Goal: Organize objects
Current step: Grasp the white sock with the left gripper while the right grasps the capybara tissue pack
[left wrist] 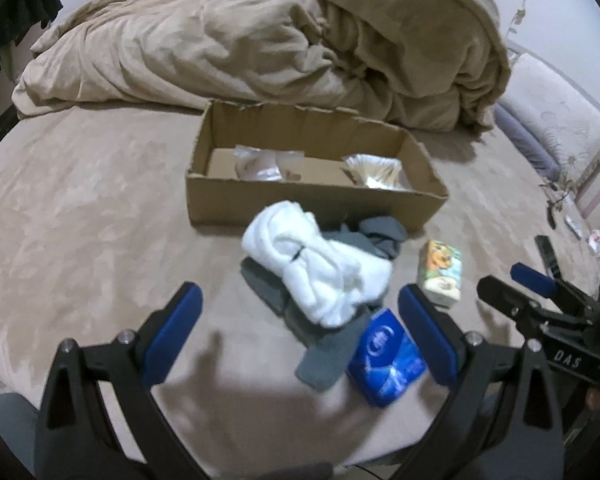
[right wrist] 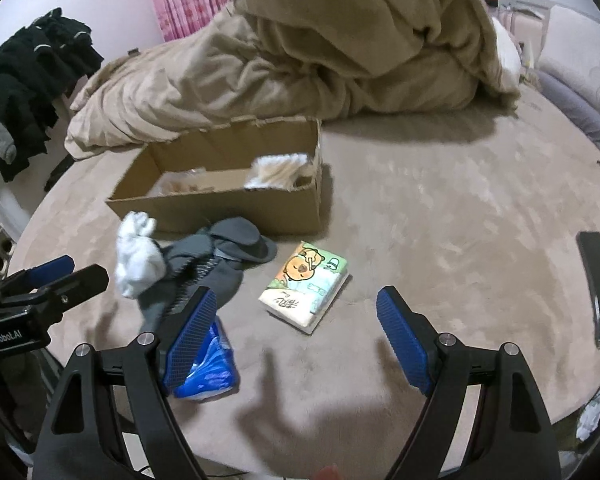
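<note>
An open cardboard box [left wrist: 300,204] [right wrist: 236,210] stands on the bed with clear packets [left wrist: 268,164] and a cotton swab pack [left wrist: 378,172] [right wrist: 278,172] inside. In front of it lie white socks [left wrist: 316,268] [right wrist: 138,258] on grey socks [left wrist: 324,352] [right wrist: 220,252], a blue packet [left wrist: 386,356] [right wrist: 208,376] and a cartoon tissue pack [left wrist: 440,276] [right wrist: 306,286]. My left gripper [left wrist: 300,324] is open, above the socks. My right gripper [right wrist: 296,336] is open, just short of the tissue pack; it also shows in the left wrist view [left wrist: 516,280].
A crumpled beige duvet [left wrist: 260,40] [right wrist: 320,48] lies behind the box. A black phone [right wrist: 598,284] lies at the bed's right edge. Dark clothes [right wrist: 24,80] hang at the left. Pillows [left wrist: 556,120] are at the right.
</note>
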Demonstrator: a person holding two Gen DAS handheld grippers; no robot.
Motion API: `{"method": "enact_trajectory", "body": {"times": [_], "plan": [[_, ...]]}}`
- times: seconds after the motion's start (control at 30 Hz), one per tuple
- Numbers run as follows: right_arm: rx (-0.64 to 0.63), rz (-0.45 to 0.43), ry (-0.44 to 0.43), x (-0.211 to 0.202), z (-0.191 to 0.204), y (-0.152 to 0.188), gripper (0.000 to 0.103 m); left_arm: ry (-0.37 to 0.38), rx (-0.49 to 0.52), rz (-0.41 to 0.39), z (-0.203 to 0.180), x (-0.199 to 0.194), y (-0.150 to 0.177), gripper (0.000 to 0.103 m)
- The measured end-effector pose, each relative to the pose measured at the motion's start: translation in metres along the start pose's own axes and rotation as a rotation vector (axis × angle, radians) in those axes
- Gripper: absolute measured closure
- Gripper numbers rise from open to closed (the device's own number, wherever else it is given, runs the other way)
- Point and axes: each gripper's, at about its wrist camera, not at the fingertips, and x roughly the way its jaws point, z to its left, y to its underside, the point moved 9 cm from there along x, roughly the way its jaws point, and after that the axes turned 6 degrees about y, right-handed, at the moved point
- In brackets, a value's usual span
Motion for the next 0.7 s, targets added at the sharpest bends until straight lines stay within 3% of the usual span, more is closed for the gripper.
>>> {"method": "enact_trajectory", "body": {"times": [0.4,0.5,0.53,0.7], "plan": [[0.012,0.089,0.005,0.058,0.0,0.003,0.018,-0.03,0.024,0.043,0.006,0.049,-0.013,0.004],[0.004,0.106,0.017,0.068,0.001,0.006,0.027,-0.007,0.03,0.066,0.004,0.059,-0.009,0.005],[0.002,0.114,0.022,0.072,0.001,0.008,0.033,0.004,0.03,0.073,0.003,0.062,-0.007,0.009],[-0.008,0.108,0.009,0.071,0.002,0.011,0.04,0.053,0.057,0.063,-0.008,0.062,-0.006,0.036]]}}
